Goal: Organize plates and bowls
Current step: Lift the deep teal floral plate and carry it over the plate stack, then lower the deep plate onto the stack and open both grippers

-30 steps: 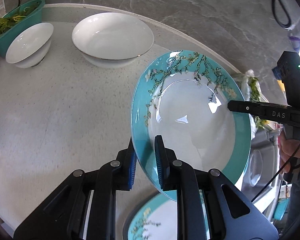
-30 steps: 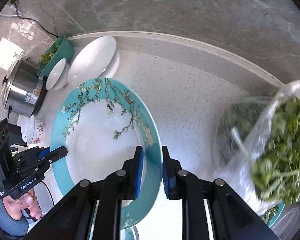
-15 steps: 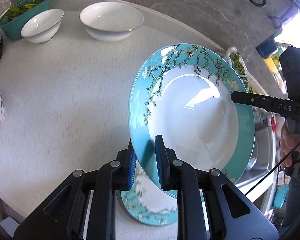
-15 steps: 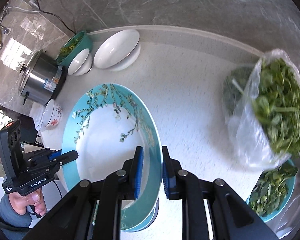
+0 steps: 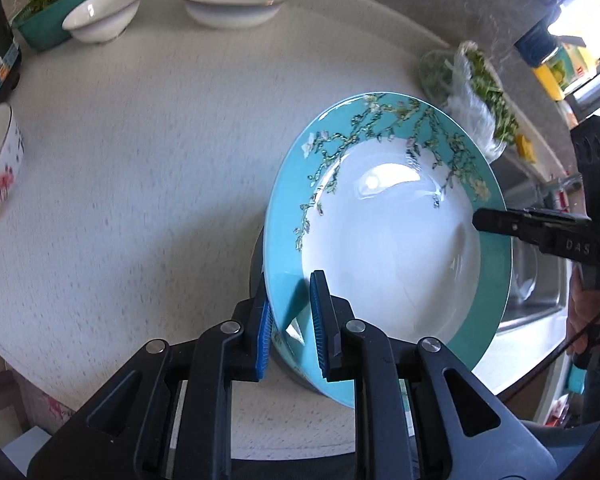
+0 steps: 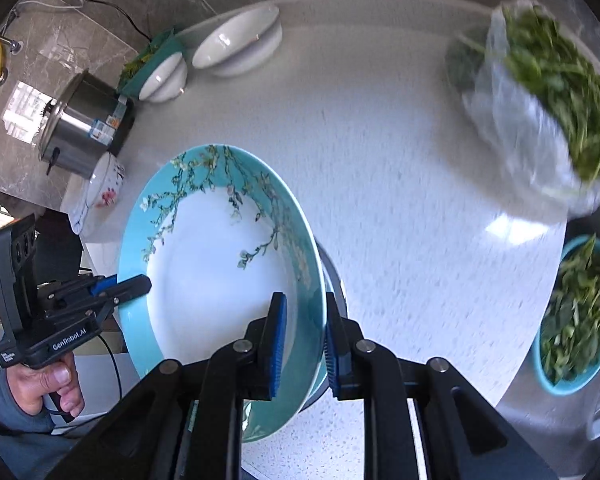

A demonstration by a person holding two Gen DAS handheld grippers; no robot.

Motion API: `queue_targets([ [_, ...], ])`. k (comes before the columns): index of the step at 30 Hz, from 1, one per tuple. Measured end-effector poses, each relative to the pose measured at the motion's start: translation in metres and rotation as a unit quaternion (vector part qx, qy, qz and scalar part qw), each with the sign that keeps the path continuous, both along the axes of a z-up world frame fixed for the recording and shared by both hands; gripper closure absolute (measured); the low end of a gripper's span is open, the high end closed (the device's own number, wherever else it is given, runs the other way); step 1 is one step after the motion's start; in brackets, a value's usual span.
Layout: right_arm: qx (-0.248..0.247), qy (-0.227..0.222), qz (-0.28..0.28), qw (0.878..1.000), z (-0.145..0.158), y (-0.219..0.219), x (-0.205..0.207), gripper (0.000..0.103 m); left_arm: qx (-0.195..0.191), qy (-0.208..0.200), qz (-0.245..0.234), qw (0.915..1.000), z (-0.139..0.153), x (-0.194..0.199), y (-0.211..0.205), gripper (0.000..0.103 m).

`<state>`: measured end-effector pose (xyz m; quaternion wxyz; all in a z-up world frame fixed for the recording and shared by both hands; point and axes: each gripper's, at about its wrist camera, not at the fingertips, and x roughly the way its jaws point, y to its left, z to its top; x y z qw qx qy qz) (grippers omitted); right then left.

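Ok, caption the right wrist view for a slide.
Both tools hold a teal plate over the counter.

**Both grippers clamped, pointing steeply down**

Left gripper: blue pads closed on the near rim of the teal plate, fingers angled steeply downward. Right gripper: pads pinching the opposite rim, same steep pitch. A bare hand in a grey sleeve grips the left handle.
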<state>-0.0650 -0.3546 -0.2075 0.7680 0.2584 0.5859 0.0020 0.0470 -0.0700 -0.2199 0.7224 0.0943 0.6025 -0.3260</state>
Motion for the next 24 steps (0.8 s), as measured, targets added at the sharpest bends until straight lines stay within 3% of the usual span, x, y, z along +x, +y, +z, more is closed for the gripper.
queue_targets([
  [12,-0.041,0.020,-0.002,0.999,-0.025,0.016,-0.014,0.083,0.022,-0.004,-0.018,0.9996,-0.039,-0.010,0.001,0.085],
  [24,-0.110,0.024,0.025,0.993,-0.036,0.037,-0.018,0.079,0.065,-0.055,-0.045,0.9954,-0.048,-0.017,-0.016,0.082],
])
